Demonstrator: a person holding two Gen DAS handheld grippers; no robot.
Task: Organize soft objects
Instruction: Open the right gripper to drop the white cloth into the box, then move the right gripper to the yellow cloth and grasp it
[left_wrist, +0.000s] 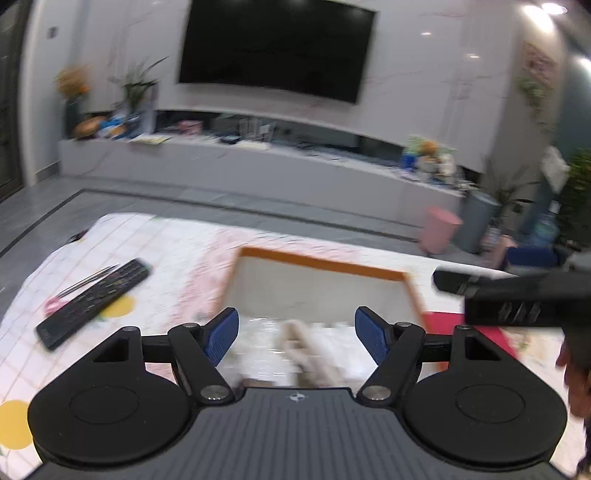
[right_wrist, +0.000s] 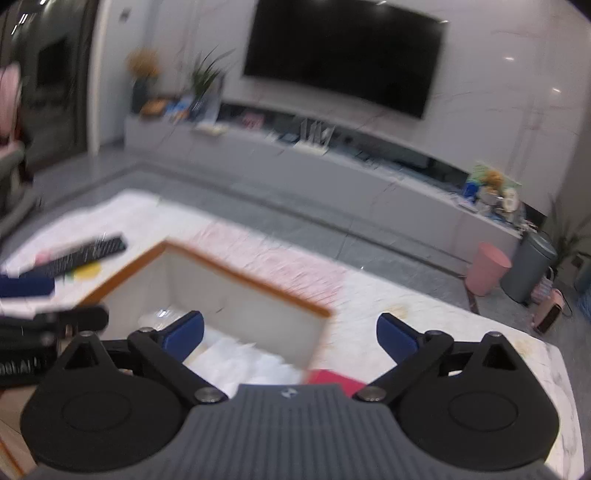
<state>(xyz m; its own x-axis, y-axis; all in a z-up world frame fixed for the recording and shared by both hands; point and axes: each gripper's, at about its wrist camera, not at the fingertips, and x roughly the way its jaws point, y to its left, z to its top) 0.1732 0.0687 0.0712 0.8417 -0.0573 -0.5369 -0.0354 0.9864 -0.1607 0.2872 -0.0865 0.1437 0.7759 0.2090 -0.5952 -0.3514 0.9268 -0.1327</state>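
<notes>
box contents: pale soft items (left_wrist: 295, 343) inside the orange-rimmed box (left_wrist: 321, 263) motion-smeared; kind not readable; near part hidden behind left gripper body
red item: red patch (right_wrist: 334, 380) by the box corner mostly hidden under right gripper body; identity unclear
remote: remote control (left_wrist: 94, 303) blurred; button markings unreadable
pink thing: small pink object (left_wrist: 55, 305) beside remote half hidden by it; can't identify
TV shelf: clutter (left_wrist: 430, 157) on TV cabinet too small and blurred to name
right gripper: in left view cut off by right edge (left_wrist: 509, 295); fingertips not resolvable there
</notes>
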